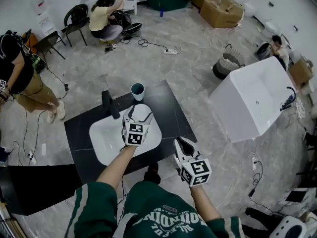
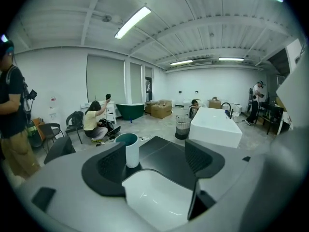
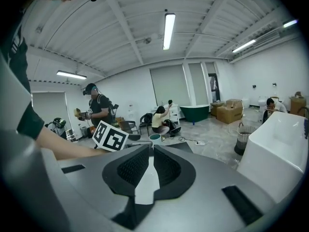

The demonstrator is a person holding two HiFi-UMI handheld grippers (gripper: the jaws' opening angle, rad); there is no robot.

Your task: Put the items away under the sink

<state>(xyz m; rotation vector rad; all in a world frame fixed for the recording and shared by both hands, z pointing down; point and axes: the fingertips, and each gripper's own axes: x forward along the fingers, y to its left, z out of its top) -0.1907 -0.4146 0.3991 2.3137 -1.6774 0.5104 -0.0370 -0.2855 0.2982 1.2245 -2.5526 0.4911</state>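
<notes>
A white cup with a teal inside (image 1: 137, 90) stands on the black counter (image 1: 171, 110) just behind the white sink basin (image 1: 105, 139), to the right of the black faucet (image 1: 110, 104). My left gripper (image 1: 137, 112) hovers over the basin's far part, open, with nothing between its jaws. In the left gripper view the cup (image 2: 129, 151) stands just beyond the left jaw, apart from it, and the basin (image 2: 159, 197) lies below the left gripper (image 2: 154, 158). My right gripper (image 1: 182, 145) hangs off the counter's front right corner, shut and empty, as the right gripper view (image 3: 153, 166) shows.
A large white bathtub (image 1: 252, 100) stands tilted to the right of the counter. A basket (image 1: 227, 64), cardboard boxes (image 1: 220, 9) and cables (image 1: 163, 47) lie on the floor behind. One person crouches at the back (image 1: 104, 19); another stands at left (image 1: 20, 73) by chairs.
</notes>
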